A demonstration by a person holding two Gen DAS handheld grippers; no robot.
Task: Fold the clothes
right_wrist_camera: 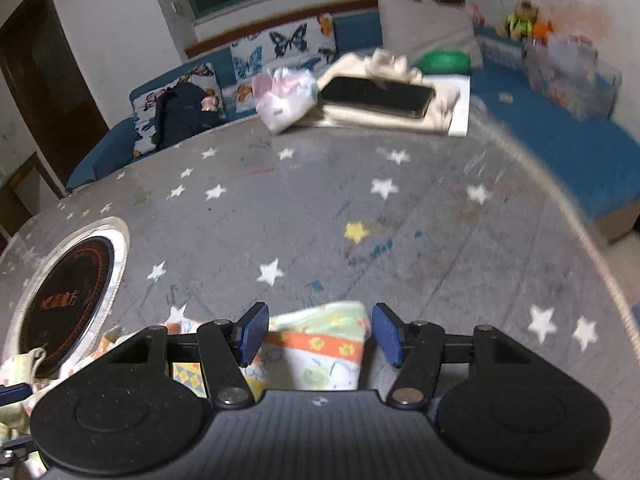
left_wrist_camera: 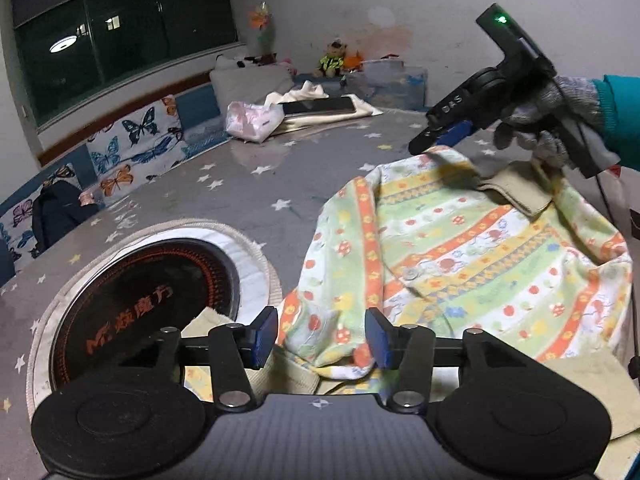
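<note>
A small striped shirt (left_wrist_camera: 460,248) with orange, yellow and green bands is lying bunched on the grey star-print tablecloth (left_wrist_camera: 280,176), just right of the round black cooktop (left_wrist_camera: 144,300) set into the table. Its near hem is sitting between the blue pads of the left gripper (left_wrist_camera: 322,338), whose jaws are standing open on either side of the cloth without pinching it. At the shirt's far corner, the right gripper (left_wrist_camera: 430,140), held by a gloved hand (left_wrist_camera: 548,120), is hovering just above the fabric. In the right wrist view, a fold of the shirt (right_wrist_camera: 320,344) is lying between that gripper's spread pads (right_wrist_camera: 250,334), which are also standing open. Beyond the shirt, a phone (left_wrist_camera: 320,106) is resting on cream cloth (left_wrist_camera: 332,118) beside a pink plastic bag (left_wrist_camera: 252,120).
</note>
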